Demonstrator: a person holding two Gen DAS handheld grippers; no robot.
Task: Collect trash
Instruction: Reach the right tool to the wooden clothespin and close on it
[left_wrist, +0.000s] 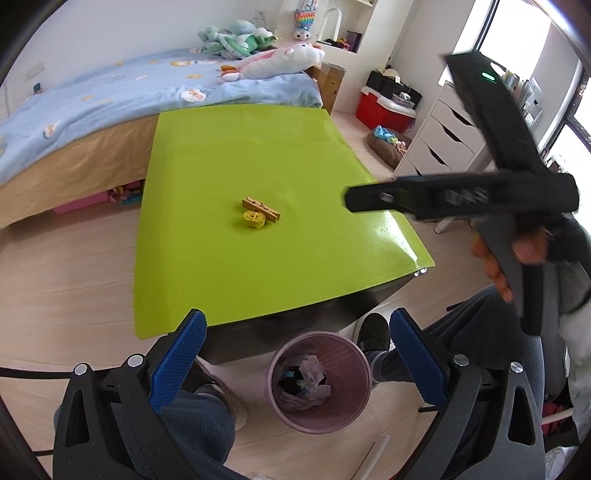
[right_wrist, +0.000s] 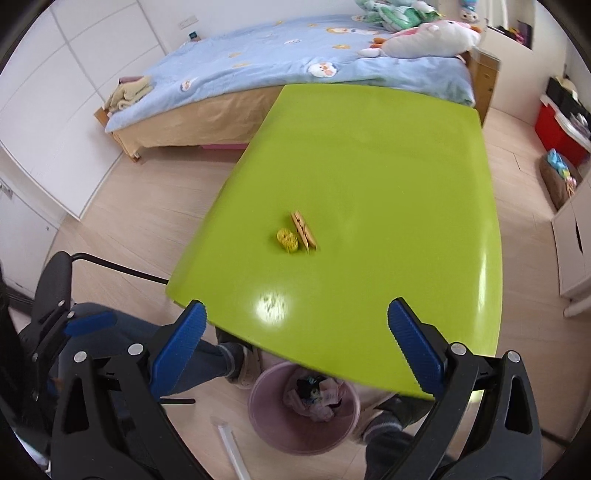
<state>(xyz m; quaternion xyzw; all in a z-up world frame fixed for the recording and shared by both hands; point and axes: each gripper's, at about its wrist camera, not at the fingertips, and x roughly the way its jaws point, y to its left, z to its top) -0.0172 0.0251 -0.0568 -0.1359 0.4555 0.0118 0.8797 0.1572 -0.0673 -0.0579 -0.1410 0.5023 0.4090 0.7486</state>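
Up close from the left wrist, the left claw (left_wrist: 297, 334) hangs with its blue-padded fingers (left_wrist: 192, 341) spread wide and nothing between them, poised above the near edge of the lime-green worktop (left_wrist: 258, 155). Below it on the wooden floor stands a pink wastebasket (left_wrist: 319, 380), already holding crumpled paper and dark scraps, tucked against the worktop's dark front. Near the middle of the worktop lie a wooden clothespin (left_wrist: 261, 209) and a small yellow wad (left_wrist: 254, 219), touching one another. To the right, the right claw (left_wrist: 351, 199) shows side-on and blurred in the person's hand (left_wrist: 517, 254), over the worktop's right edge; from this angle I cannot tell how its fingers stand. A bed (left_wrist: 110, 96) with a blue cover and plush toys sits beyond.

From the right wrist, the right claw (right_wrist: 297, 325) is plainly apart, empty, hovering over the worktop's (right_wrist: 369, 166) near corner. The clothespin (right_wrist: 304, 231) and yellow wad (right_wrist: 287, 240) lie side by side ahead of it, well apart from the fingertips (right_wrist: 400, 314). The wastebasket (right_wrist: 303, 406) sits on the floor, partly under the worktop's edge, with trash inside. The left claw (right_wrist: 88, 323) appears at the far left.
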